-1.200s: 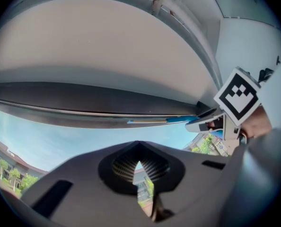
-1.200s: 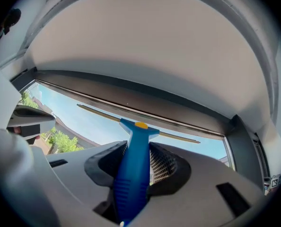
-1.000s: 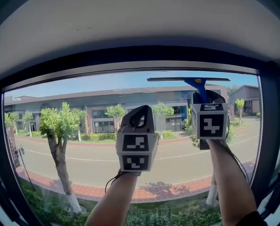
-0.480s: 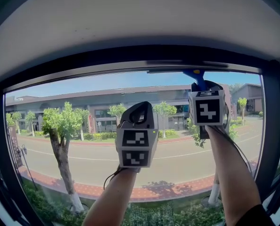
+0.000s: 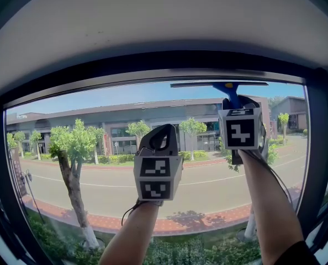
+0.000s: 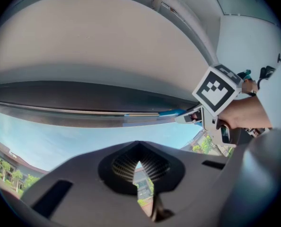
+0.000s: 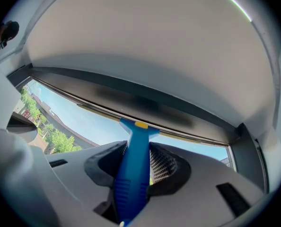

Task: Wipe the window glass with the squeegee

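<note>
Sitting at the very top of the window glass, the squeegee has its long dark blade level, just under the dark upper frame. Whether the rubber edge actually touches the pane cannot be told. Its blue handle runs down from the middle of the blade into the right claw. In the right gripper view the handle stands between the two ribbed pads, which are clamped tight on it. A small yellow spot marks where the handle meets the blade.

The left claw is raised lower down and to the left of the squeegee, apart from it and well short of the frame. In the left gripper view its jaws are drawn together with nothing between them, and only a thin slit of the street shows through. That view also catches the right claw's marker cube and the squeegee blade lying along the frame.

Both forearms reach up from the bottom edge of the head view. A pale ceiling curves above the frame. Through the glass lie a road, green trees, a long low building and blue sky.
</note>
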`<state>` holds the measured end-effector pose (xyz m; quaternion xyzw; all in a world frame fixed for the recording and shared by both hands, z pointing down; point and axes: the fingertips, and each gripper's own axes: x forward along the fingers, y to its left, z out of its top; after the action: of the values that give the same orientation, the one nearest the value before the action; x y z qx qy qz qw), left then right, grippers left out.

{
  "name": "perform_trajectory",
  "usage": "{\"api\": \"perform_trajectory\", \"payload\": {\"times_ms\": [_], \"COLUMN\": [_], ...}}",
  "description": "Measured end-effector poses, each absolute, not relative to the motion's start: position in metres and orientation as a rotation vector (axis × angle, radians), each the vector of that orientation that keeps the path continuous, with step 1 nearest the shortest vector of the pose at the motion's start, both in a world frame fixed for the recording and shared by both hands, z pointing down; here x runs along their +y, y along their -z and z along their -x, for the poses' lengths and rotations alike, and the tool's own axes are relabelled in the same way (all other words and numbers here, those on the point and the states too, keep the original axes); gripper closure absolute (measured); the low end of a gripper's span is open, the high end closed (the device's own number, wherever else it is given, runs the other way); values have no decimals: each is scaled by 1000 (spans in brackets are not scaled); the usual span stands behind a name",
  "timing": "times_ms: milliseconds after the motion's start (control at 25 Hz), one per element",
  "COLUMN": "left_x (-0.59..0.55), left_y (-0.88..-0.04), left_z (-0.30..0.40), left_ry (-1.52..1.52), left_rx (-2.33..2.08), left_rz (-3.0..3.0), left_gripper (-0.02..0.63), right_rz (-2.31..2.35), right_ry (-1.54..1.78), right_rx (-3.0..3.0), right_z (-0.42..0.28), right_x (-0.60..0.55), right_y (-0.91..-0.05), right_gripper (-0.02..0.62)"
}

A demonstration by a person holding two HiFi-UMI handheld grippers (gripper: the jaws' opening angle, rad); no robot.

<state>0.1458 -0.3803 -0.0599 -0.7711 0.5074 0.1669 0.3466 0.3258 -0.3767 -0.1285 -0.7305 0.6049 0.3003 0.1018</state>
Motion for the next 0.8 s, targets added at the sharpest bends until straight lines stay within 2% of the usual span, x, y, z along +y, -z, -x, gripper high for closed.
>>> {"api": "perform_trajectory", "payload": {"times_ms": [800], "left_x": [-377], "left_y": [31], "left_z": [-139], "left_ry": [-412], "left_rx": [1348], "left_rz": [2027], "left_gripper": [604], "right_rz": [2170], "right_ry": [-885], "right_rx": [1804], "right_z": [-327], "right_x": [-375], "right_y": [90], "right_gripper": [456]}}
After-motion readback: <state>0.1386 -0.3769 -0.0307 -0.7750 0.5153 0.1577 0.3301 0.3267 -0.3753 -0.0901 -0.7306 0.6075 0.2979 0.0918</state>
